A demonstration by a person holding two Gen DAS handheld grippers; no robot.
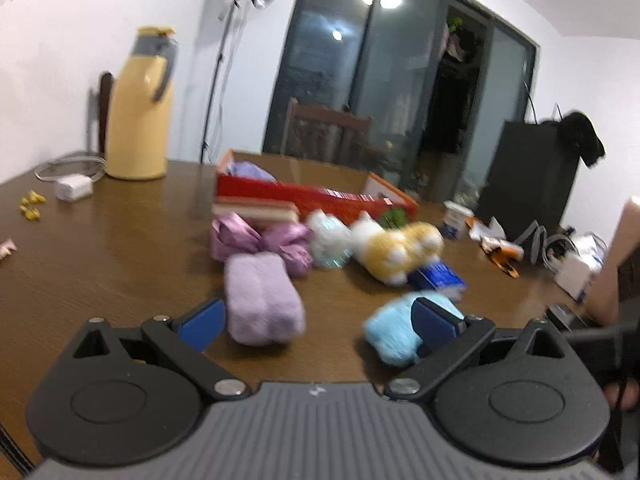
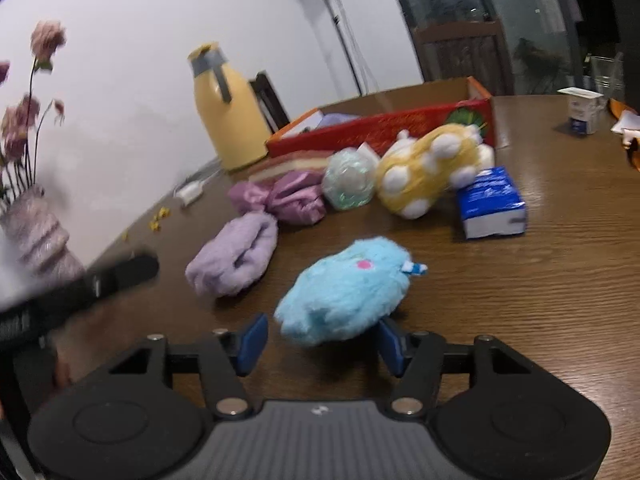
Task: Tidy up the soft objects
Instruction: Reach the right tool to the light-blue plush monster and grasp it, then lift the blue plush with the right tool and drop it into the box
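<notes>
Soft objects lie on a brown wooden table (image 1: 120,248) in front of a red cardboard box (image 1: 304,196). My left gripper (image 1: 316,322) is open, with a lilac fluffy roll (image 1: 260,300) just inside its left finger and a light blue plush (image 1: 394,332) at its right finger. My right gripper (image 2: 320,344) is open, and the light blue plush (image 2: 348,292) lies between its fingertips, not squeezed. Behind them lie a purple satin bow (image 2: 284,196), a greenish mesh ball (image 2: 348,184) and a yellow and white plush (image 2: 432,168).
A yellow thermos jug (image 1: 140,108) stands at the back left. A blue tissue pack (image 2: 490,204) lies right of the plushes. A vase with pink flowers (image 2: 36,216) stands at the left. Small clutter and a black box (image 1: 528,176) are at the right. A chair (image 1: 324,132) stands behind the table.
</notes>
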